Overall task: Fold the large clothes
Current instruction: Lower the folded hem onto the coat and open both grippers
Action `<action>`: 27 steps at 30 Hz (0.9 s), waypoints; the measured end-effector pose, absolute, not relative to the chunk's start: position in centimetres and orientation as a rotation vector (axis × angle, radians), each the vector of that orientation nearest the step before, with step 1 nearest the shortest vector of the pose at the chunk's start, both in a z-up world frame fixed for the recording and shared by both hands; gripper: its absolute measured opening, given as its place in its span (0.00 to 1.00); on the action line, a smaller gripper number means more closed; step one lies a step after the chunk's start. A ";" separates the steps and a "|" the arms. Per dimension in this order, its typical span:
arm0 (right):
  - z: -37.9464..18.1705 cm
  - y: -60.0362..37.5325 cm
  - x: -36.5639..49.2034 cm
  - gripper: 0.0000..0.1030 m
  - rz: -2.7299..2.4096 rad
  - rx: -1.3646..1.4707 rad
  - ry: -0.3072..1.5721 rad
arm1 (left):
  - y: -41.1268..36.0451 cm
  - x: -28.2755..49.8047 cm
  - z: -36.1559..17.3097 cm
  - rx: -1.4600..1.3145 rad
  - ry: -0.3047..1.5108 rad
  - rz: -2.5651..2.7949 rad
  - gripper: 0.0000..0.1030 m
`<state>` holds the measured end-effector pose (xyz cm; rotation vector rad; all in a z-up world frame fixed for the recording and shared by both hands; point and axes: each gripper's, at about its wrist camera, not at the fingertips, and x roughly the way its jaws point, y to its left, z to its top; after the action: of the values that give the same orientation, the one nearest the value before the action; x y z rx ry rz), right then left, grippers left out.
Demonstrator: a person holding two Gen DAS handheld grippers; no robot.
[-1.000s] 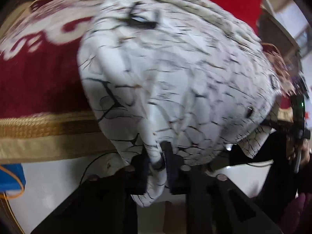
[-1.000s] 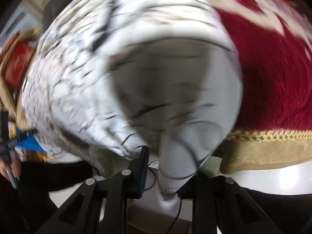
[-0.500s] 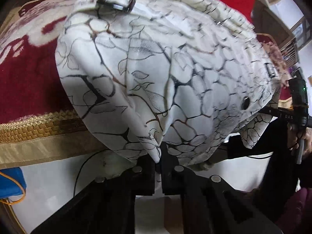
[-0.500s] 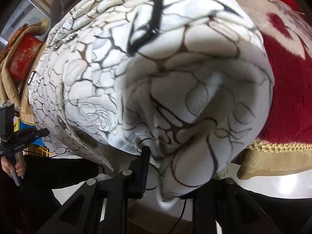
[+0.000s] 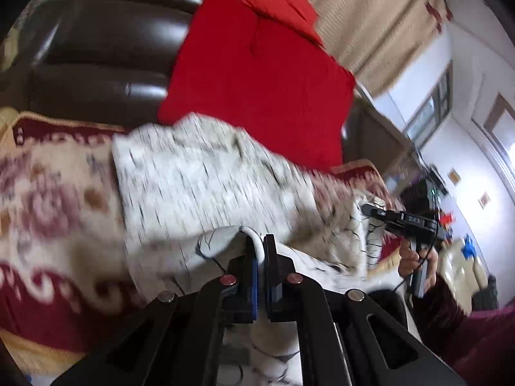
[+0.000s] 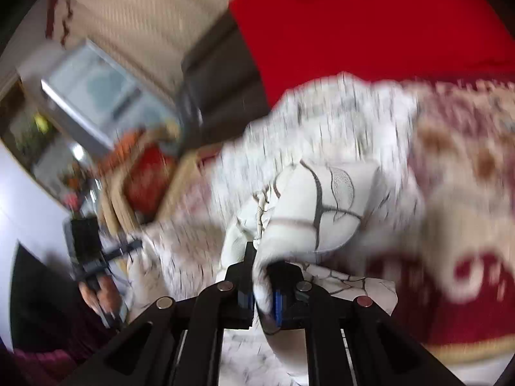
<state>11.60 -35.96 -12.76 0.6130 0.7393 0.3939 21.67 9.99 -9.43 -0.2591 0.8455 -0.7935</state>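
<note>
A large white garment with a black crackle print [image 5: 199, 177] lies spread and blurred over the patterned sofa cover. My left gripper [image 5: 260, 251] is shut on a fold of its edge. The right gripper also shows in the left wrist view [image 5: 399, 220], at the garment's right end. In the right wrist view my right gripper [image 6: 262, 276] is shut on a bunched fold of the same garment [image 6: 322, 199]; the left gripper shows at the left [image 6: 93, 257].
A red and cream patterned cover [image 5: 48, 225] lies on a dark brown leather sofa [image 5: 106, 41]. A red cushion [image 5: 257, 74] leans on the backrest. Beige curtains [image 5: 370, 16] hang behind. A cluttered room corner [image 6: 80, 122] is at the right wrist's left.
Both grippers have swung up and forward with the garment: it filled both views hanging before; now it lies lower, stretched across the sofa seat, and backrest and cushion show.
</note>
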 end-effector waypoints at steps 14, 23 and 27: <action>-22.4 -48.4 29.7 0.10 0.154 0.937 0.816 | 10.3 40.3 -21.7 -0.482 1.037 -0.448 0.07; -17.5 -47.3 24.5 0.77 0.257 0.779 0.735 | 11.9 33.9 -18.9 -0.585 0.930 -0.538 0.81; -17.3 -44.5 24.8 0.48 0.248 0.637 0.879 | 9.1 33.8 -18.9 -0.422 0.976 -0.518 0.79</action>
<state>24.79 -44.53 -17.33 0.6366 0.8792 0.2481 33.82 9.06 -18.87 -0.4220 0.9765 -0.5182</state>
